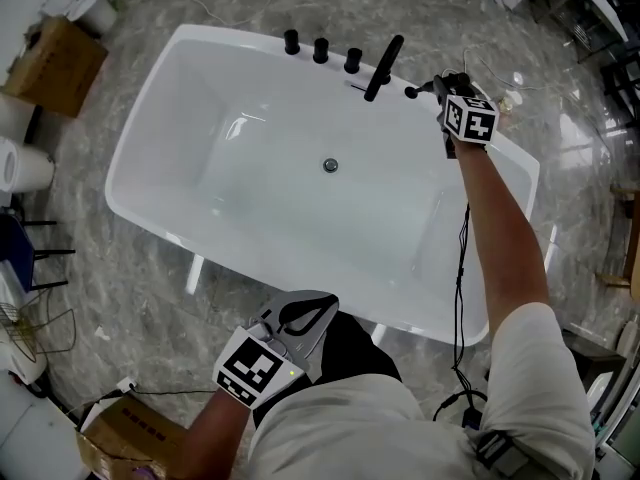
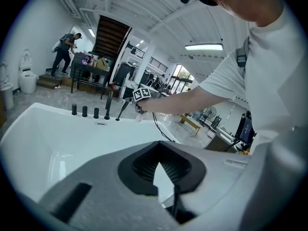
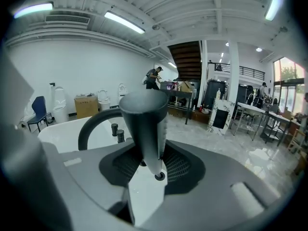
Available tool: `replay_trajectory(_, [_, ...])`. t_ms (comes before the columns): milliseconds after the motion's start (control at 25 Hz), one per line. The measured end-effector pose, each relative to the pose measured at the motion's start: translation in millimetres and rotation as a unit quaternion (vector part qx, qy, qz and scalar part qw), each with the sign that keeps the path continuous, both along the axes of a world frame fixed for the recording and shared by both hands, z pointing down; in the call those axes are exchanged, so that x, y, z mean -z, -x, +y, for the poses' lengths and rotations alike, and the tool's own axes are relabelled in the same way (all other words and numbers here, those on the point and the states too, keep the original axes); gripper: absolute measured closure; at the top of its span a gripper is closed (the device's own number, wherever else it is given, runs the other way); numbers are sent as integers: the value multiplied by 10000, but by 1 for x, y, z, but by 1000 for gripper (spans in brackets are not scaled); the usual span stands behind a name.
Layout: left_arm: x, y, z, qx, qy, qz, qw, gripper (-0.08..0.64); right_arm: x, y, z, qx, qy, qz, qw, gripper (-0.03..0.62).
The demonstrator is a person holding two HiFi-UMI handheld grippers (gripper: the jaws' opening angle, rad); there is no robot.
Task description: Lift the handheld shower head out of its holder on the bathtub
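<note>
Since my right claw is closed on the black shower head, w/ the handle pressed between both pads, I judge the lift is the step in hand. To do it well I should pull straight up along the handle, not sideways, so the lower end does not catch in the holder. The grip should be firm but w/o twisting, because the hose bends away at the left of the claw and may drag.

My left claw is closed on nothing, far behind near my body; the bathtub lies between the two claws.

Right gripper view shows the grip itself and the hose. Head view hides these behind the marker cube, but it shows the spout and 3 knobs on the rim, left of the right claw. Whether the lower end is clear of the holder, no view tells me.
</note>
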State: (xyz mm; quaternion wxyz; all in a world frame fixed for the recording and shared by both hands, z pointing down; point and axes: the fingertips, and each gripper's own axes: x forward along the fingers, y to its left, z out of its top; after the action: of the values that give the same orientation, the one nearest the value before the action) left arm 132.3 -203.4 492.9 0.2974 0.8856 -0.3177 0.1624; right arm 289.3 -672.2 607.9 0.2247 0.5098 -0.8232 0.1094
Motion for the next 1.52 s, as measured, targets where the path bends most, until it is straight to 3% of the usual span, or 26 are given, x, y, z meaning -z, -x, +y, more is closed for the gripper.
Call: replay_trajectory(1520, [62, 14, 91, -226, -496, -55, 9985, 553, 178, -15, 145, 123, -1036, -132, 9945, 447])
